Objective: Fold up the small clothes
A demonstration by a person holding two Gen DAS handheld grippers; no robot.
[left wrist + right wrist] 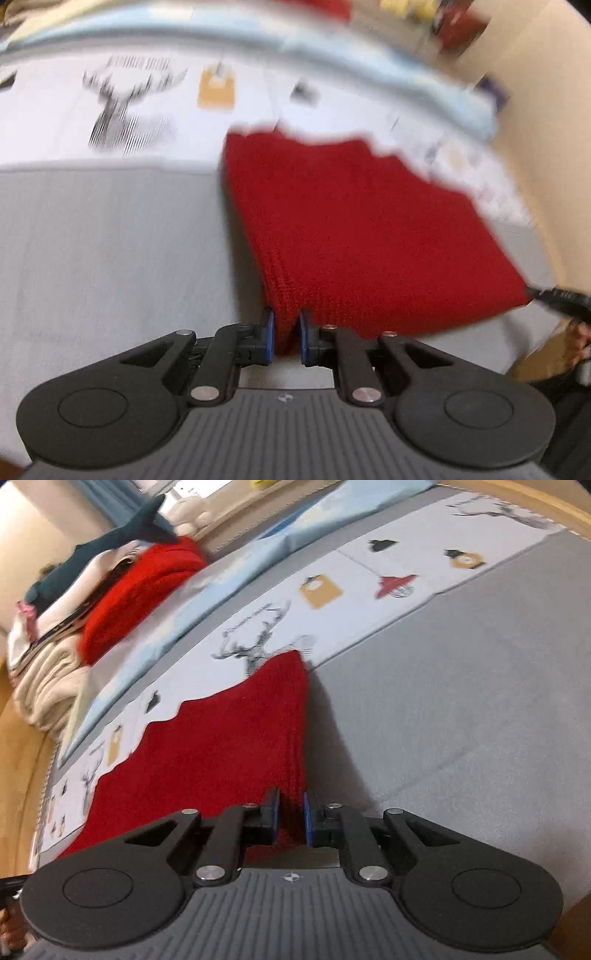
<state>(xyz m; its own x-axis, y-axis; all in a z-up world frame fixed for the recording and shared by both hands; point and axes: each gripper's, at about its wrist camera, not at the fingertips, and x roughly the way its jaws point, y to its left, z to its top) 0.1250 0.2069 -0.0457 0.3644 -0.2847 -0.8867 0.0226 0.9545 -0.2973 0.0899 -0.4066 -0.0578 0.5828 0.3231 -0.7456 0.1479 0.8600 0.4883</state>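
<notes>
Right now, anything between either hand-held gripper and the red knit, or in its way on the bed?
Nothing visible. The left hand-held gripper and the right hand-held gripper each already pinch a near corner of the red knit, fabric bunched between the pads. The grey sheet around it looks bare; the clothes pile sits far off by the pillows.

The right gripper [290,819] pinches the near corner of a red knit garment [221,738], blue pads [274,818] pressed on the fabric. The garment lies across a grey mat [461,683] towards ten o'clock, over a printed white strip [369,572]. A pile of clothes [92,602] sits at ten o'clock.
</notes>
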